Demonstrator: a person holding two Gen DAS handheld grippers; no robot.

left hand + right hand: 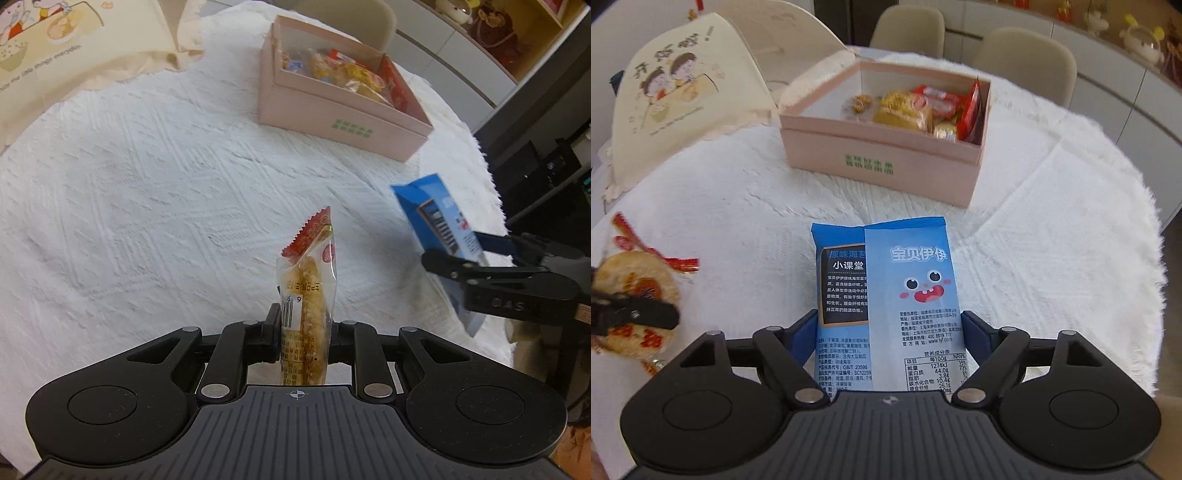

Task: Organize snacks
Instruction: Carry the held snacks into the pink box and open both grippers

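Clamping a clear-wrapped round rice cracker [306, 306] edge-on, the left gripper [303, 332] hangs above the white textured tablecloth [147, 184]; the right gripper [890, 332] grips a blue seaweed snack packet [886, 295]; beyond sits the open pink cardboard box [882, 166] of snacks.

My blue snack packet [886, 295] runs under the camera housing, bottom hidden. The rice cracker pack [635, 295] is cut by the left edge and smeared; its print I can't read.
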